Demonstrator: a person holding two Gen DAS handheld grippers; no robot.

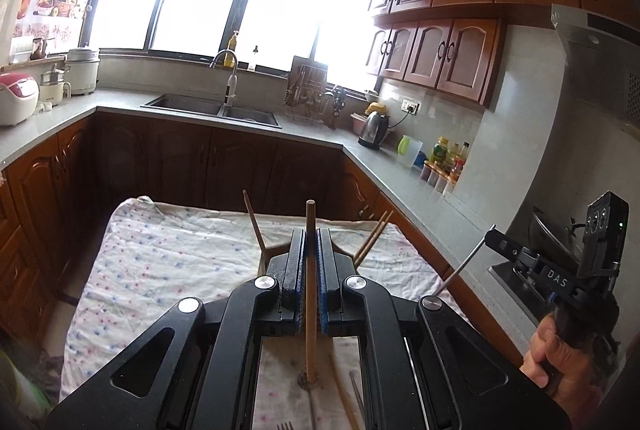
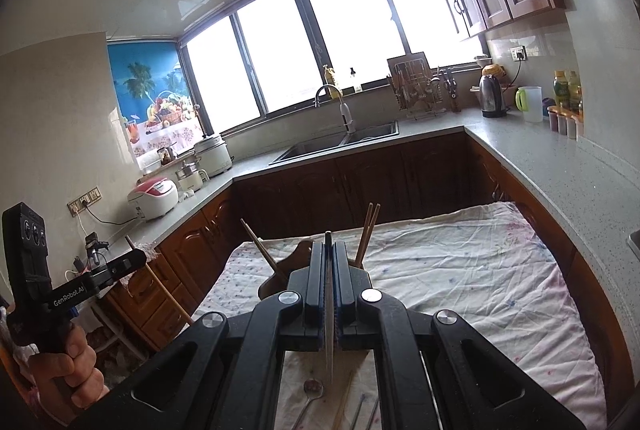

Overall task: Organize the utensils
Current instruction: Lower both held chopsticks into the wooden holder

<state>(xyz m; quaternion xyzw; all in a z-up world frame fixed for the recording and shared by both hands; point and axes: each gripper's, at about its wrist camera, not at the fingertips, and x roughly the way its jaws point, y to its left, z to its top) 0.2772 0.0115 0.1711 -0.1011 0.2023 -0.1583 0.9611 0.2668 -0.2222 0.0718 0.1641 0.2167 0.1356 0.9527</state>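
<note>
My left gripper is shut on a wooden chopstick that stands upright between the blue pads, above the cloth-covered table. My right gripper is shut on a thin metal utensil, held upright; it also shows in the left wrist view with the metal handle slanting down. Behind the jaws a dark wooden holder carries chopsticks: one leaning left, a pair leaning right. On the cloth below lie a spoon, a chopstick and a fork.
Grey countertop wraps around with a sink, dish rack, kettle, jug and bottles. Rice cookers stand at left. A stove with wok is at right. The left gripper shows in the right wrist view.
</note>
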